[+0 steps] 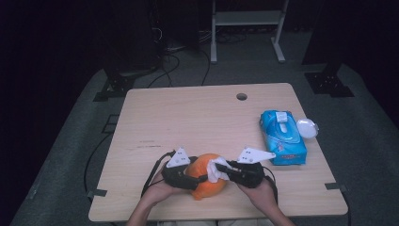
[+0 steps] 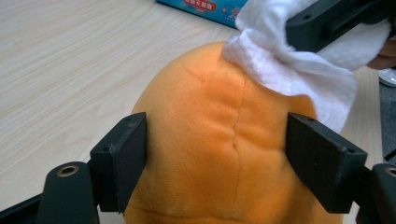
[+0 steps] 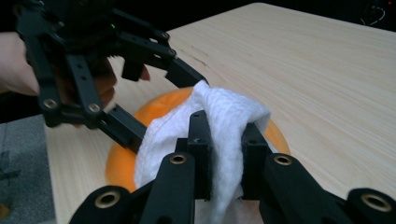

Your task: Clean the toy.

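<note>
Left gripper view: a soft orange toy braced for wiping, and the hold is the weak point

Left gripper view has the left gripper (image 2: 217,161) astride the orange plush toy (image 2: 219,154), one jaw on each flank, clamped on the fabric, which dimples a little between them. No earlier picture bears on how firm that grip is, so I judge it light: the plush is soft and rounded, and a hard sideways rub could squeeze it out of the jaws or roll it on the table (image 1: 188,113).

Just beyond, on the toy's upper side, the right gripper (image 3: 223,154) is pinched shut on a white wet wipe (image 3: 219,121), whose loose folds drape over the orange surface. If the wipe is dragged with too little cloth under the jaws, their hard black tips could scrape the plush, or the wipe could pull free and stay on the toy.

High view places the toy near the table's front edge, between both hands, so a slip toward the person could send it off the table.

Farther right lie the blue wipes pack (image 1: 282,136) and a round white lid (image 1: 307,128) just beside it, well apart from the work; a wide swing of the right hand's trailing cable might still nudge them.
</note>
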The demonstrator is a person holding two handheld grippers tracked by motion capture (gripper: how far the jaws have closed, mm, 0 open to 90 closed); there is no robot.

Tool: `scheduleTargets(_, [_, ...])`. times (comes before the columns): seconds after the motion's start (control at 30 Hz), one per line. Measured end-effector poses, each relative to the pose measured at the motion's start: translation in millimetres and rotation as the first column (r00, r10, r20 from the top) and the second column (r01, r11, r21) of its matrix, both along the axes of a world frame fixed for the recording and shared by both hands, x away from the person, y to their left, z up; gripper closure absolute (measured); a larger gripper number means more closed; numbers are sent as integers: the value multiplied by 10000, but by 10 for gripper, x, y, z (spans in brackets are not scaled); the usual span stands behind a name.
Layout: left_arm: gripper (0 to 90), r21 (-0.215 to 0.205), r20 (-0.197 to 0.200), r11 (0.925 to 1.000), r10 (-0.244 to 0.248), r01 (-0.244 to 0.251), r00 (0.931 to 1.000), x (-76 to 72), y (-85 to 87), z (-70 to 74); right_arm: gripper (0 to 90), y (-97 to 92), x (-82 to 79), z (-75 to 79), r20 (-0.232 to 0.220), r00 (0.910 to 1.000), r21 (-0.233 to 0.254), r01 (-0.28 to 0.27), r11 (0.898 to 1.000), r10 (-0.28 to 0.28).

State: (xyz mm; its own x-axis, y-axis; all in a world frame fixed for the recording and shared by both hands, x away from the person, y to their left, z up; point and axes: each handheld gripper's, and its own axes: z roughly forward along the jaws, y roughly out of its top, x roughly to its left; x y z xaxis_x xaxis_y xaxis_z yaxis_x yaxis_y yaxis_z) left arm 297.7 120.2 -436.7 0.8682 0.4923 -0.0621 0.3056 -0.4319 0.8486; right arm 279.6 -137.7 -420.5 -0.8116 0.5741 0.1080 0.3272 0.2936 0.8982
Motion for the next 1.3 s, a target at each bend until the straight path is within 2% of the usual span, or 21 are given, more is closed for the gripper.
scheduleTargets(0.03, [238,-50,-86,10000,-3,3,10000,-1,20,-12,784,-55,50,-60,-205,9996,2,187,9998,-187])
scheduleTargets(0.07, [239,-50,-86,10000,-3,3,10000,-1,20,-12,784,-55,50,-60,-205,9996,2,187,9998,-187])
scheduleTargets(0.1, [239,-34,-119,10000,-19,19,9999,2,28,-11,784,-96,80,-90,-260,9988,-116,417,9991,-420])
scheduleTargets(0.2, [239,-49,-143,10000,-55,55,9999,11,32,-12,783,-231,194,-197,-754,9925,-362,937,9949,-962])
scheduleTargets(0.33, [228,158,-157,9996,-224,226,9996,4,-1,9,782,-207,185,-187,-688,9933,-343,909,9953,-931])
scheduleTargets(0.4, [240,286,-161,9991,-321,325,9994,2,13,13,782,-190,169,-163,-642,9941,-170,867,9961,-876])
scheduleTargets(0.47, [246,258,-188,9991,-334,339,9993,2,40,7,777,-211,186,-185,-837,9936,68,773,9970,-765])
scheduleTargets(0.7, [244,168,-138,9989,-424,427,9990,-3,39,-2,778,-247,220,-233,-1271,9869,-54,990,9951,-989])
scheduleTargets(0.8, [243,213,-56,9982,-558,559,9984,-18,21,2,778,-229,196,-188,-1217,9878,137,993,9950,-969])
scheduleTargets(0.9, [244,239,-21,9978,-619,619,9981,-20,10,2,777,-197,162,-101,-929,9934,376,707,9968,-670])
scheduleTargets(0.97, [244,201,-47,9979,-607,608,9981,-19,14,2,778,-229,201,-168,-1117,9900,196,887,9959,-860])
scheduleTargets(1.03, [244,239,10,9975,-668,667,9978,-24,21,2,778,-277,254,-263,-1447,9820,-69,1216,9925,-1214])
scheduleTargets(1.07, [244,239,10,9975,-668,667,9978,-24,21,2,778,-277,254,-263,-1447,9820,-69,1216,9925,-1214])
scheduleTargets(1.1, [243,238,32,9975,-662,661,9978,-27,16,2,778,-302,274,-300,-1823,9755,211,1293,9914,-1233])
scheduleTargets(1.17, [242,262,40,9973,-682,681,9977,-27,17,5,777,-280,261,-271,-1669,9779,110,1297,9915,-1261])
scheduleTargets(1.2, [242,255,45,9973,-688,687,9976,-29,12,3,778,-233,217,-176,-1332,9845,250,1186,9926,-1143])
scheduleTargets(1.23, [242,197,66,9976,-671,670,9977,-31,1,-1,778,-212,189,-125,-1193,9881,459,1032,9936,-971])
scheduleTargets(1.3, [242,206,90,9975,-679,677,9976,-34,-9,0,778,-174,141,-51,-887,9943,579,650,9962,-597])
